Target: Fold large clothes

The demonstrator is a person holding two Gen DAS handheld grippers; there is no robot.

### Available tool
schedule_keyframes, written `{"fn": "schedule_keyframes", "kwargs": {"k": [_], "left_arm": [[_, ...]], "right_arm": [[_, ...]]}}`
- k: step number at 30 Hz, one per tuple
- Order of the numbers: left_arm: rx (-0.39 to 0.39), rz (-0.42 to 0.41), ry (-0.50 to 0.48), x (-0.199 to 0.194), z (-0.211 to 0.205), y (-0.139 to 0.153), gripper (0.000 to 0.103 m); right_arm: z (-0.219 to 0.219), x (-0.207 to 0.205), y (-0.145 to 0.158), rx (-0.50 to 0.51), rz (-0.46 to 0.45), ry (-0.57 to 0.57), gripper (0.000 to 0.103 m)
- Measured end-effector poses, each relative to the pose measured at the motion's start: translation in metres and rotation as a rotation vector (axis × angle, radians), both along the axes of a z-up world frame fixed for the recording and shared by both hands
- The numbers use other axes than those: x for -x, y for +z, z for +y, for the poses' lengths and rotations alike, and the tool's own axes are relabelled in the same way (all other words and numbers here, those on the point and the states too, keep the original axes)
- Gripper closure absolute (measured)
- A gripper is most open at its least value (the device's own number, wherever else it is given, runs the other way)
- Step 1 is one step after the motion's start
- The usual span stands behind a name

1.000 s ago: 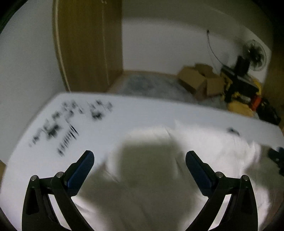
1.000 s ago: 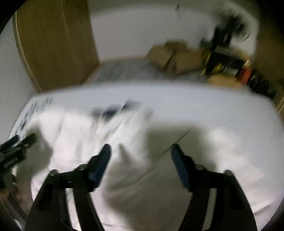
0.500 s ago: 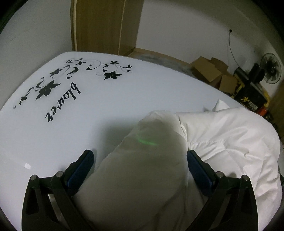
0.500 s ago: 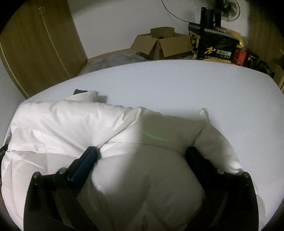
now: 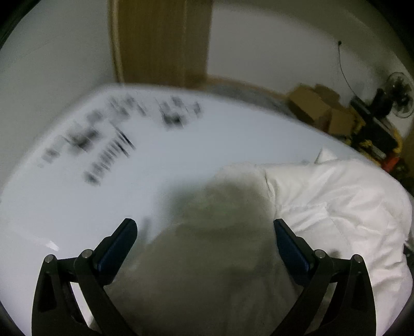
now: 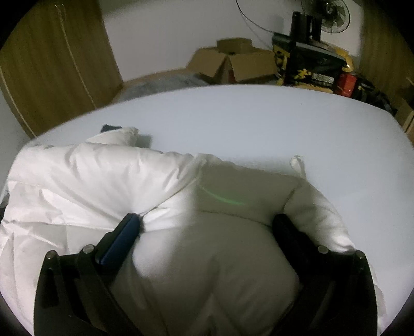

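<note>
A white padded jacket [image 6: 90, 175] lies bunched on the white table [image 6: 258, 124]. My right gripper [image 6: 205, 218] is pushed down into it, and a thick bulge of the padding fills the gap between its wide jaws, which are closing. In the left wrist view the same jacket [image 5: 336, 201] spreads to the right. A shadowed fold of it lies between the fingers of my left gripper [image 5: 204, 223], which stands open, with bare table beside its left finger. That view is motion-blurred.
Black flower lettering [image 5: 103, 144] is printed on the table's far left part. Beyond the far edge stand a wooden wardrobe [image 6: 51, 64], cardboard boxes [image 6: 233, 64], a fan [image 6: 323, 13] and black and yellow clutter [image 6: 310, 67].
Both grippers have come down onto the jacket since a second ago. The padding now bulges between the right fingers. The left view has gone blurred again and shifted slightly.
</note>
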State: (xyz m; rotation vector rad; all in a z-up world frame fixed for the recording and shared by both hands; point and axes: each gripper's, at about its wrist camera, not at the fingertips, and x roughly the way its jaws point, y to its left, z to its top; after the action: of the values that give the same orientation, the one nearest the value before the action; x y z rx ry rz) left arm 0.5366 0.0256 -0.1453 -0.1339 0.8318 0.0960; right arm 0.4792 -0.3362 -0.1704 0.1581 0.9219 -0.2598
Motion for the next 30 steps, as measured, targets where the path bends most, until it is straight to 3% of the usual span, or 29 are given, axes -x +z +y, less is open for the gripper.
{"fn": "schedule_keyframes", "kwargs": {"k": [2,5,6,8,10,11,15,16,17,18,20,21,24,27,30], "left_arm": [[0.004,-0.08,-0.026,0.018,-0.014,0.023,0.0],[-0.087,-0.064,-0.095,0.023,-0.05,0.026,0.0],[-0.1,-0.049,-0.113,0.023,-0.056,0.022,0.0],[-0.133,-0.019,-0.104,0.023,-0.061,0.005,0.0],[-0.056,-0.003,-0.091,0.023,-0.052,-0.009,0.0],[-0.024,-0.013,-0.077,0.022,-0.047,-0.01,0.0],[-0.08,-0.011,-0.08,0.021,-0.054,-0.016,0.0],[-0.081,-0.013,-0.079,0.022,-0.056,-0.016,0.0],[-0.077,-0.015,-0.08,0.022,-0.056,-0.017,0.0],[-0.066,-0.016,-0.08,0.022,-0.054,-0.017,0.0],[-0.045,-0.019,-0.086,0.022,-0.051,-0.017,0.0],[-0.038,-0.019,-0.088,0.022,-0.05,-0.018,0.0],[-0.026,-0.017,-0.09,0.024,-0.047,-0.02,0.0],[-0.021,-0.014,-0.089,0.023,-0.047,-0.02,0.0],[-0.015,-0.016,-0.096,0.023,-0.048,-0.02,0.0]], "right_arm": [[0.015,0.01,0.031,-0.072,-0.103,0.01,0.014],[0.069,0.001,0.055,-0.139,-0.133,0.111,0.024],[0.096,-0.005,0.053,-0.122,-0.113,0.171,0.027],[0.129,-0.009,0.037,-0.063,-0.077,0.214,0.045],[0.14,-0.017,0.001,-0.066,0.009,0.211,0.047],[0.139,-0.017,-0.004,-0.076,-0.009,0.202,0.047],[0.143,-0.025,0.0,-0.024,0.064,0.213,0.048],[0.138,-0.024,0.011,-0.087,0.043,0.194,0.077],[0.128,-0.021,0.021,-0.187,0.0,0.183,0.095],[0.124,-0.022,0.023,-0.195,-0.014,0.151,0.095],[0.13,-0.034,-0.005,-0.161,0.092,0.163,0.098],[0.131,-0.032,-0.004,-0.132,0.079,0.176,0.1],[0.137,-0.027,0.009,-0.104,0.159,0.18,0.099],[0.129,0.033,0.039,-0.245,0.076,0.179,0.099],[0.136,0.073,0.011,-0.26,0.113,0.191,0.1]]}}
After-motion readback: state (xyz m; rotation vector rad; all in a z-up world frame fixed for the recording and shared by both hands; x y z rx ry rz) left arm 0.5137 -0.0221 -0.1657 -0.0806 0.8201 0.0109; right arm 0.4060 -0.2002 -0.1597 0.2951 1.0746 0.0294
